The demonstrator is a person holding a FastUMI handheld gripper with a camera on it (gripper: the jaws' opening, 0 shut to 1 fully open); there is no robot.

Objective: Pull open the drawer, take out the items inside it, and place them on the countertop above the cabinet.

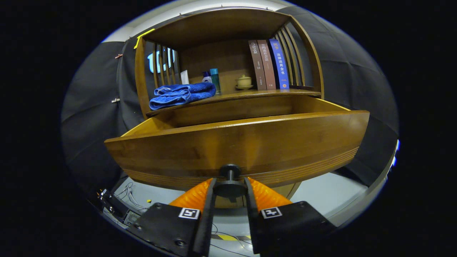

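The wooden drawer (235, 146) stands pulled out from the cabinet, its front panel close ahead of me. A dark round knob (230, 185) sticks out from the panel's lower middle. My gripper (230, 189) is shut on the knob, one finger pressing on each side of its disc. The drawer's inside is hidden behind the front panel from this low angle. Above it runs the countertop (250, 94), where a folded blue towel (182, 94) lies at the left.
On the countertop behind the towel stand small bottles (214, 79), a lidded ceramic cup (244, 82) and three upright books (268, 64), all under a wooden shelf frame (214, 25). Cables and a box (121, 210) lie on the floor at the lower left.
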